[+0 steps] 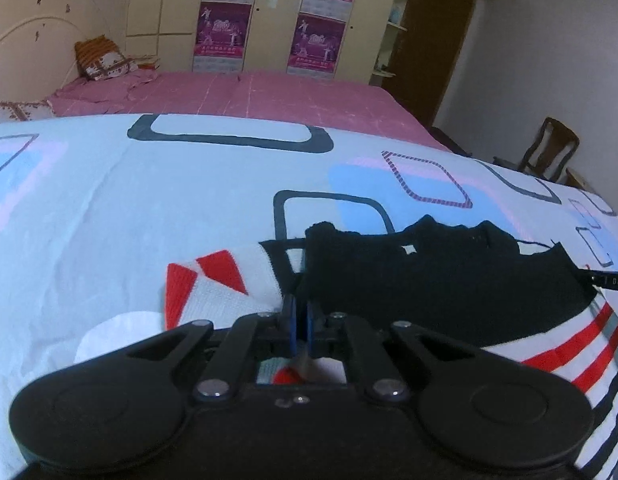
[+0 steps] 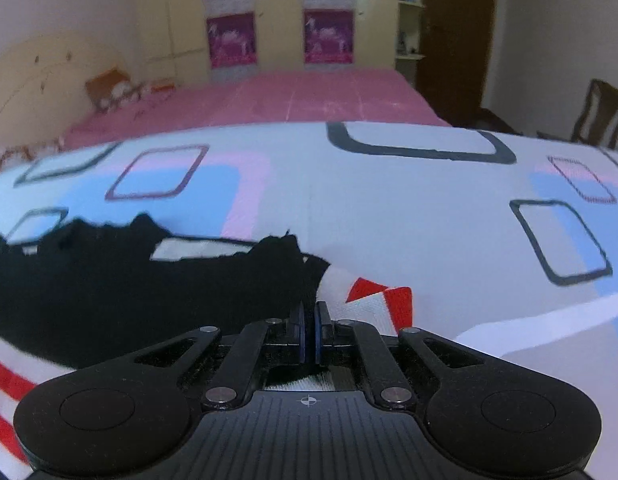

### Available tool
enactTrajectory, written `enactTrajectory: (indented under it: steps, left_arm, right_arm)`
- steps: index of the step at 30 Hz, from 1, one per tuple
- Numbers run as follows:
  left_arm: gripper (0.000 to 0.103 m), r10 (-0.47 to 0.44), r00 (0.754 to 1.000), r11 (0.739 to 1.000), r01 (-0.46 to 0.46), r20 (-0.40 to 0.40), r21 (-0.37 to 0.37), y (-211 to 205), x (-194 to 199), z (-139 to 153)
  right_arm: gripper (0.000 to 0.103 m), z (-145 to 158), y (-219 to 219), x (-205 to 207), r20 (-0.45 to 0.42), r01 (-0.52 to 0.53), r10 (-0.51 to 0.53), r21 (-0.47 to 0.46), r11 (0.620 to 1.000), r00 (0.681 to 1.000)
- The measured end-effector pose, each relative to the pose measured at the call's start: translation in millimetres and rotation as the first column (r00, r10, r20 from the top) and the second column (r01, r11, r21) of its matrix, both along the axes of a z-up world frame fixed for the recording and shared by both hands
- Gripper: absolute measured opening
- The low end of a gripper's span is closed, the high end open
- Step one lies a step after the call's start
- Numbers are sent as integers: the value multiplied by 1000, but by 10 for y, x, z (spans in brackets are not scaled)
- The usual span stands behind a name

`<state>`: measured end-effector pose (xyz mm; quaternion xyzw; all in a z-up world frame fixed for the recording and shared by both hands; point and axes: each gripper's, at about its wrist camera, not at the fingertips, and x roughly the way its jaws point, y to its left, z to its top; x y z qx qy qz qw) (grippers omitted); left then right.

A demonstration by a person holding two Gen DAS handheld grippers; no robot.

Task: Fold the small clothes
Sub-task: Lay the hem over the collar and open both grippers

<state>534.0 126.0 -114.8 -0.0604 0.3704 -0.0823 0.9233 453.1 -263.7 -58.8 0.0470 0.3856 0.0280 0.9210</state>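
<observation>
A small sweater (image 1: pixel 449 288), black on top with white, red and dark stripes, lies on the patterned sheet (image 1: pixel 129 208). Its left sleeve (image 1: pixel 213 284) is white with red patches. My left gripper (image 1: pixel 301 312) is shut on the sweater where sleeve meets black body. In the right wrist view the same sweater (image 2: pixel 129 280) spreads to the left, and its right sleeve (image 2: pixel 373 300) shows white and red. My right gripper (image 2: pixel 309 320) is shut on the sweater at that shoulder. Cloth shows between both pairs of jaws.
The white sheet (image 2: pixel 389 208) with blue, pink and dark squares covers the work surface. Behind it lies a pink bed (image 1: pixel 249 92) with pillows (image 1: pixel 105 60), a wardrobe with posters (image 1: pixel 229 12), and a wooden chair (image 1: pixel 549 152) at the right.
</observation>
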Motion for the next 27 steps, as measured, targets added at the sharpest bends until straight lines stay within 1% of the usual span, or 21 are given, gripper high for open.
enactTrajectory:
  steps: [2, 3, 4, 5, 6, 7, 8, 9, 10, 12, 14, 16, 18, 19, 20, 21, 22, 23, 24, 25, 27]
  left_arm:
    - [8, -16, 1000, 1000, 17, -5, 20, -19, 1, 14]
    - [20, -18, 1000, 1000, 18, -7, 21, -12, -9, 42]
    - [45, -8, 1000, 1000, 7, 1, 29, -11, -48, 107]
    - [55, -7, 999, 999, 5, 39, 44, -33, -124, 188]
    - [66, -14, 995, 998, 8, 96, 56, -71, -226, 279]
    - [64, -29, 991, 998, 22, 129, 58, -135, -307, 345]
    - [62, -47, 991, 999, 44, 128, 30, -229, -358, 381]
    - [57, -87, 990, 996, 89, 114, -10, -348, -384, 376]
    - [52, -141, 985, 990, 143, 104, -17, -496, -400, 357]
    - [52, -227, 970, 974, 224, 84, 41, -833, -401, 276]
    - [54, -268, 963, 963, 268, 32, 31, -1031, -331, 146]
    - [60, -275, 962, 961, 274, 2, 45, -1070, -274, 20]
    - [60, -241, 971, 967, 239, 9, 91, -937, -234, -24]
    - [59, -201, 980, 974, 199, 8, 107, -800, -214, -22]
    - [58, -157, 988, 982, 155, 8, 107, -635, -205, -15]
    - [52, -123, 992, 988, 122, 7, 92, -445, -212, -20]
    - [49, -126, 992, 991, 125, 8, 56, -339, -227, -13]
    - [49, -121, 993, 992, 121, 10, 39, -268, -245, -7]
    - [49, -122, 993, 991, 121, 12, 57, -259, -258, 10]
    - [49, -128, 992, 989, 126, 15, 81, -283, -259, 17]
    - [51, -112, 993, 990, 109, 25, 87, -321, -257, 25]
  right_arm:
    - [4, 33, -5, 12, -11, -5, 5, -2, 1000, 1000]
    - [9, 74, -19, 20, -21, 5, -5, 6, 1000, 1000]
    - [22, 137, -30, 4, -14, 17, -17, 12, 1000, 1000]
    - [56, 235, -18, -73, 31, 37, -37, 7, 999, 999]
    - [61, 326, 6, -151, 81, 32, -33, 14, 999, 996]
    - [61, 391, 60, -215, 96, -10, 6, 37, 999, 995]
    - [56, 418, 163, -255, 84, -57, 53, 47, 997, 995]
    - [41, 413, 292, -289, 78, -122, 118, 53, 991, 990]
    - [37, 389, 432, -305, 64, -180, 176, 52, 982, 982]
    - [36, 314, 772, -338, 45, -278, 277, 31, 960, 960]
    - [36, 232, 1019, -337, 26, -341, 341, 32, 939, 940]
    - [36, 153, 1171, -322, 8, -391, 391, 27, 920, 921]
    - [36, 116, 1184, -314, 17, -411, 411, -19, 912, 911]
    - [36, 114, 1102, -295, 20, -388, 389, -37, 921, 921]
    - [36, 108, 988, -272, 26, -318, 321, -74, 945, 947]
    - [36, 88, 787, -234, 25, -219, 223, -95, 971, 975]
    - [36, 62, 522, -202, 17, -127, 128, -61, 990, 992]
    - [29, 50, 310, -210, 21, -99, 99, 12, 995, 995]
    - [27, 52, 201, -225, 16, -95, 95, 37, 995, 995]
    - [27, 71, 190, -244, 13, -111, 111, 18, 994, 994]
    - [28, 111, 284, -265, 6, -127, 127, -40, 991, 992]
